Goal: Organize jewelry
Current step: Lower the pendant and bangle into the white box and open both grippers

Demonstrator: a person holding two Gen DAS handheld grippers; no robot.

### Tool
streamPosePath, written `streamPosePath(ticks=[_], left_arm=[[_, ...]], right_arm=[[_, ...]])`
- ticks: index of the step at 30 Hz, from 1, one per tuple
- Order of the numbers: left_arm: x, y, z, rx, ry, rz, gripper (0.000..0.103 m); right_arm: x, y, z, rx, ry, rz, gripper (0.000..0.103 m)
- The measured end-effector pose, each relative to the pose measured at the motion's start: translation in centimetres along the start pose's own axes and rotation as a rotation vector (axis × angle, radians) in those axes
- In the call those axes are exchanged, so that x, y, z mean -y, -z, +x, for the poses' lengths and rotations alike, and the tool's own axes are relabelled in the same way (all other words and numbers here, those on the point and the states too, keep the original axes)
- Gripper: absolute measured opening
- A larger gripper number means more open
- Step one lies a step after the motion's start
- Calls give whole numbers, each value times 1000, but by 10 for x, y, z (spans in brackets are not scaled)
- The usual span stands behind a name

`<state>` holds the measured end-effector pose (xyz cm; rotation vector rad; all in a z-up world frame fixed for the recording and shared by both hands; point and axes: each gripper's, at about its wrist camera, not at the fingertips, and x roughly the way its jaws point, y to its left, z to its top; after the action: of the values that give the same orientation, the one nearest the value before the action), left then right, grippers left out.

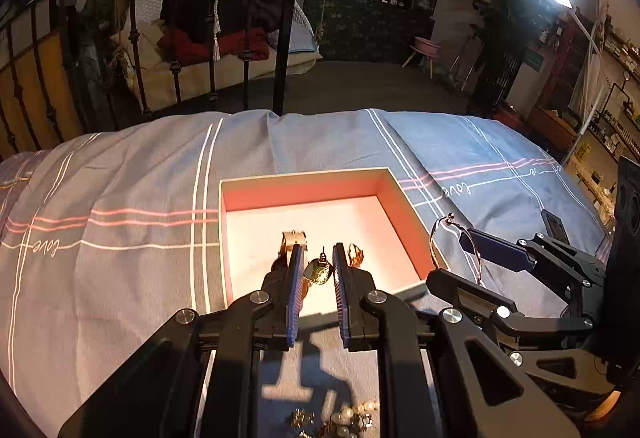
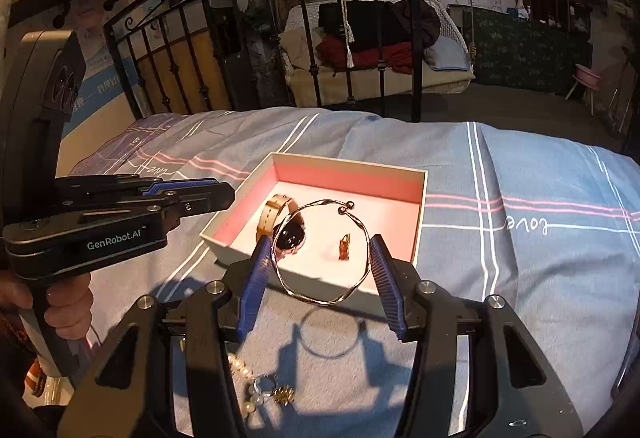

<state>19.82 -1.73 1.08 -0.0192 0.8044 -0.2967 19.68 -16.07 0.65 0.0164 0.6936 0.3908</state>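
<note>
box (image 2: pixel 420 206) rim near | bangle (image 2: pixel 320 250) above front edge | bedspread (image 2: pixel 520 278) around

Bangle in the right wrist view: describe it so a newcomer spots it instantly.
On the striped blue bedspread sits an open pink-lined box. In front of it the right gripper holds the bangle between its blue pads: a thin, twisted open hoop with ball ends, far larger than the watch inside.
</note>
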Motion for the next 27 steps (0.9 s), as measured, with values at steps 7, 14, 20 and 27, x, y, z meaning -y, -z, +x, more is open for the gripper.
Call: streamPosePath(ticks=[7, 14, 20, 27], left_arm=[[-4, -42, 51, -108, -9, -31, 14], [-11, -35, 87, -193, -32, -50, 14], [-16, -31, 103, -226, -40, -58, 15], [-16, -29, 109, -244, -60, -43, 15]], right_arm=[[16, -24, 55, -100, 33, -16, 51], [20, -16, 88, -167, 25, -5, 51], [22, -9, 102, -193, 22, 1, 51], [18, -5, 106, -211, 26, -16, 51]])
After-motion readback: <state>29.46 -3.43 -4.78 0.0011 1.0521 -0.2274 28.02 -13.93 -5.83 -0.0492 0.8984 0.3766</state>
